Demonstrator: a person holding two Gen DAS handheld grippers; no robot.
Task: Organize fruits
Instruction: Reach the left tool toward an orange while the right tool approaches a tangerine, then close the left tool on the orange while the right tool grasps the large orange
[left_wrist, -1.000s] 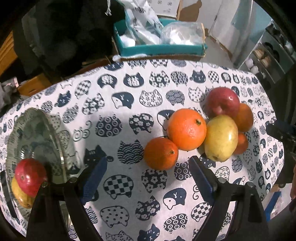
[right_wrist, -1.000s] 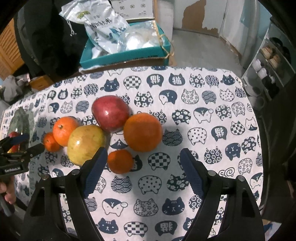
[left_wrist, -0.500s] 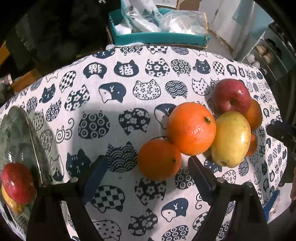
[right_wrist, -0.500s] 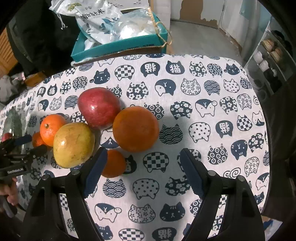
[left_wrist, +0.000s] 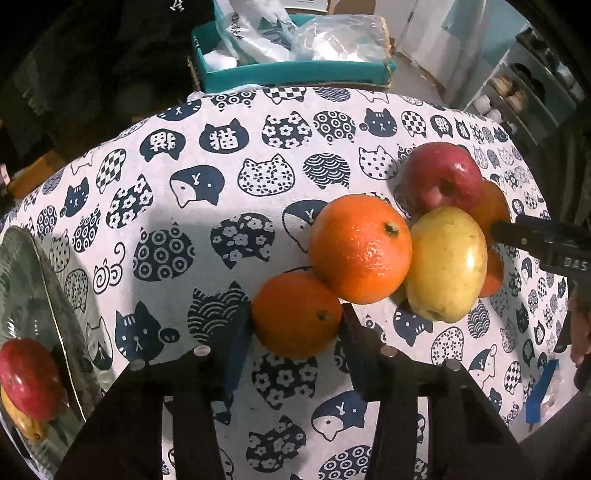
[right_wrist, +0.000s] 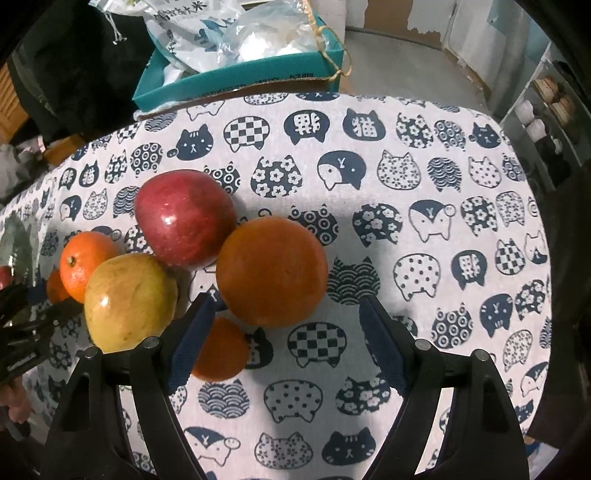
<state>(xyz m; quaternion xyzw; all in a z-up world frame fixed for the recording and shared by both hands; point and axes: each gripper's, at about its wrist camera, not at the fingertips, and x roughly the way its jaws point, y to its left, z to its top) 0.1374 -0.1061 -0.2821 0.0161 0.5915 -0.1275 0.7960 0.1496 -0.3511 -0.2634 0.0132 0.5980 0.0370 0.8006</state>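
Counter (right_wrist: 424, 177): cat-print cloth; fruit cluster rests on it.
Glass plate (left_wrist: 55, 295): far left of the cluster, holding a red apple (left_wrist: 27, 376) and a yellow fruit.
Large orange (right_wrist: 271, 271): cluster's right side, touching the red apple (right_wrist: 184, 218) and near the yellow apple (right_wrist: 129, 301).
Left gripper (left_wrist: 295, 325): jaws clenched on the small orange (left_wrist: 295, 314), at the cluster's left edge.
Right gripper (right_wrist: 286, 325): jaws released, spread wide just below the large orange; a tangerine (right_wrist: 221, 349) is partly behind its left pad.
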